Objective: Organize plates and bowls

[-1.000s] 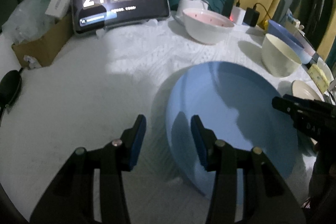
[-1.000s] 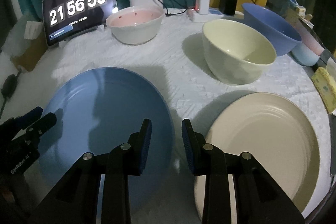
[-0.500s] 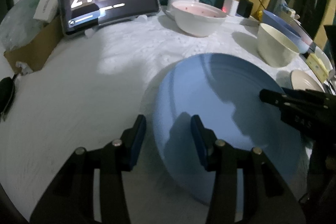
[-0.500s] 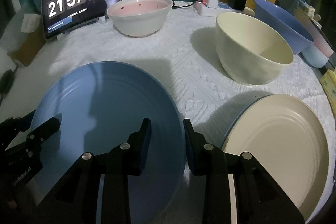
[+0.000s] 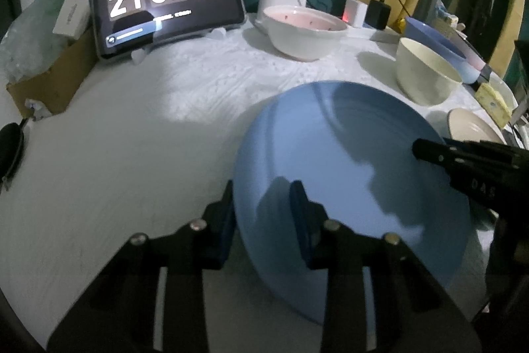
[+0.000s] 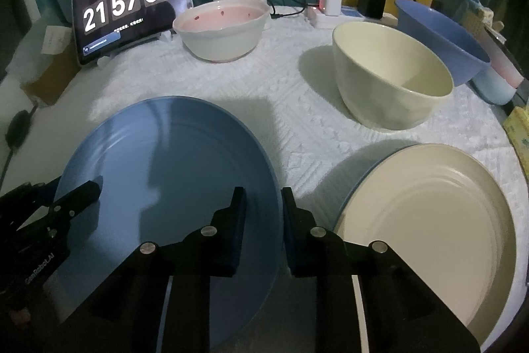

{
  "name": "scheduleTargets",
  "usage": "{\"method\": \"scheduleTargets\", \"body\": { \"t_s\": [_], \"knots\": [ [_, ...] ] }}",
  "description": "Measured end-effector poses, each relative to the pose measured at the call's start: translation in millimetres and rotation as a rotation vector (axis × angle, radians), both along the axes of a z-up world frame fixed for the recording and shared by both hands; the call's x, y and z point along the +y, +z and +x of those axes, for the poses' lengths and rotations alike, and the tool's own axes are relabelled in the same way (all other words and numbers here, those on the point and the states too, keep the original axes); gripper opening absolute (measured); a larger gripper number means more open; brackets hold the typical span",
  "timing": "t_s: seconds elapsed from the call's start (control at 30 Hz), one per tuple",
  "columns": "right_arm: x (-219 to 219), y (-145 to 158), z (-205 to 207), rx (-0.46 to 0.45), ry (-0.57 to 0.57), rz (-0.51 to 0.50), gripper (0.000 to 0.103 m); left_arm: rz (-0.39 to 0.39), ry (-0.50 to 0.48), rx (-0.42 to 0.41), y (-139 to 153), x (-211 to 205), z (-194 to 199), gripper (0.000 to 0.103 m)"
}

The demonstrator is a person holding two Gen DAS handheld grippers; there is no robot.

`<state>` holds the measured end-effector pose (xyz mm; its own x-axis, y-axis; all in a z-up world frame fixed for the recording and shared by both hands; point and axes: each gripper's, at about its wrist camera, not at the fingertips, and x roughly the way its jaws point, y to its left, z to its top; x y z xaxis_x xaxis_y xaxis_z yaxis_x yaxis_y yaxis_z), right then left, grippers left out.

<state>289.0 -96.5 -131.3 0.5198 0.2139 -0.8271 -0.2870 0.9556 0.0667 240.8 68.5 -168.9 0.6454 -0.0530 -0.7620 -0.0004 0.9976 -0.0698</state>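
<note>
While both of my tools straddle the blue plate (image 6: pixel 172 174), I count two plates and four bowls on the counter (image 6: pixel 297 121), which carries a white textured cloth. The blue plate sits toward the near left edge, and the cream plate (image 6: pixel 426 220) lies beside it toward the near right edge, the two apart by a strip of cloth. My left hand-held gripper (image 5: pixel 263 214) has its jaws parted with the plate's left rim running between them; one finger shows over the plate and the other is outside the rim, and I cannot tell whether either pad presses on it. My right hand-held gripper (image 6: pixel 263 214) has its jaws parted too, set across the plate's right rim in the same way, one finger over the blue surface and one over the cloth.

Of the bowls, one white bowl with a pink inside (image 6: pixel 221 28) stands near the far edge, one cream bowl (image 6: pixel 390 78) stands right of the middle, and one deep blue bowl (image 6: pixel 439 38) leans toward the far right corner, resting on a pale blue and pink bowl (image 6: pixel 496 81) at the right edge. One tablet (image 6: pixel 132 5) showing a clock stands at the far left corner. One cardboard box (image 5: pixel 49 81) sits on the left edge.
</note>
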Motion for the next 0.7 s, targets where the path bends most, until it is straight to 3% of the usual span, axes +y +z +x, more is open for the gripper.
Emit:
{"method": "scheduleTargets", "body": {
  "t_s": [0.7],
  "knots": [
    [-42,42,-31,-0.107,-0.045,0.061,0.023,0.017,-0.04,-0.105,46,-38,-30,0.032]
  ]
}}
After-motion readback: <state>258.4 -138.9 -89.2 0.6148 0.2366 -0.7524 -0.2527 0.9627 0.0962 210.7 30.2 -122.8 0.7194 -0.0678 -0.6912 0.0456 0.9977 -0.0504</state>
